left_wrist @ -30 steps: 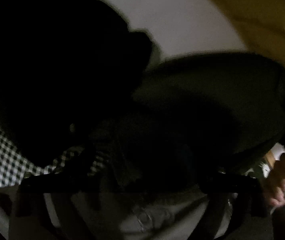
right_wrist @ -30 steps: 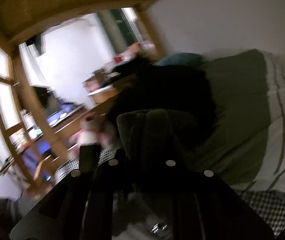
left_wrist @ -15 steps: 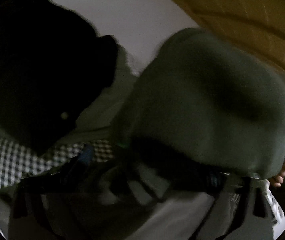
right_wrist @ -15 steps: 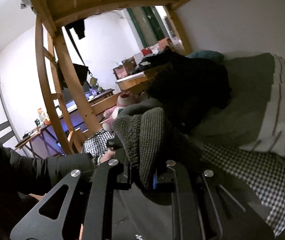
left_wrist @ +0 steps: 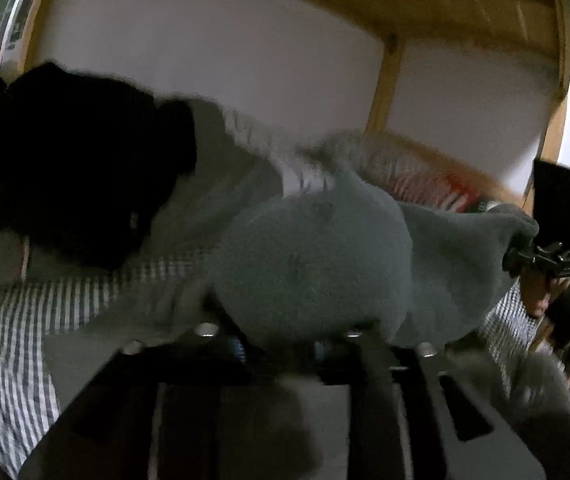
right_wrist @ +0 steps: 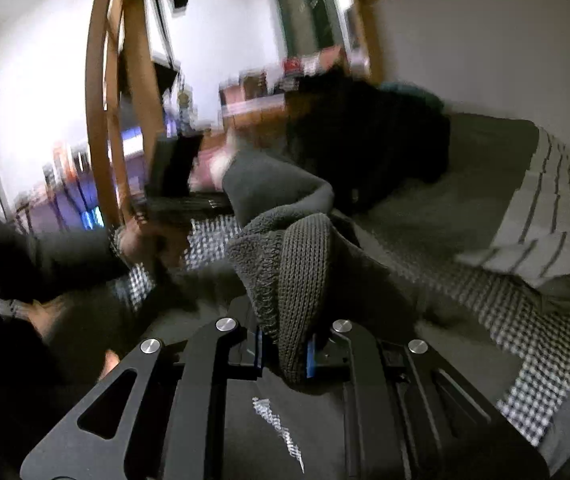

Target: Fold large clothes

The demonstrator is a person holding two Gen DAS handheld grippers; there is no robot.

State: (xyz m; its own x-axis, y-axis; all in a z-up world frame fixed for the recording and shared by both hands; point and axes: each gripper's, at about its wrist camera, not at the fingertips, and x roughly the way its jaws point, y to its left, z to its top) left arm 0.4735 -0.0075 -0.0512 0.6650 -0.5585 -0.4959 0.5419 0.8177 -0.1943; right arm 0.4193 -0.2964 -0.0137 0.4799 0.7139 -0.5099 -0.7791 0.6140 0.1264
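Note:
A large grey-green knitted sweater [left_wrist: 325, 264] hangs stretched between both grippers above the bed. My left gripper [left_wrist: 281, 344] is shut on its edge; the cloth bulges over the fingers and hides them. My right gripper [right_wrist: 285, 350] is shut on a ribbed hem of the same sweater [right_wrist: 301, 272], pinched between its blue pads. In the left wrist view the right gripper [left_wrist: 545, 256] shows at the far right, clamped on the sweater's other end. In the right wrist view the left gripper [right_wrist: 173, 196] shows at the middle left, blurred.
A black garment [left_wrist: 65, 168] [right_wrist: 365, 140] lies heaped at the bed's head. A grey blanket [right_wrist: 485, 168], a striped white cloth [right_wrist: 541, 208] and a checkered sheet [right_wrist: 525, 340] cover the bed. Wooden bunk posts [right_wrist: 105, 120] [left_wrist: 385, 80] stand nearby. A cluttered desk [right_wrist: 253, 92] is behind.
Both grippers have lifted and spread apart, pulling the sweater out wider. The views have swung upward and show more of the wall and the bed frame.

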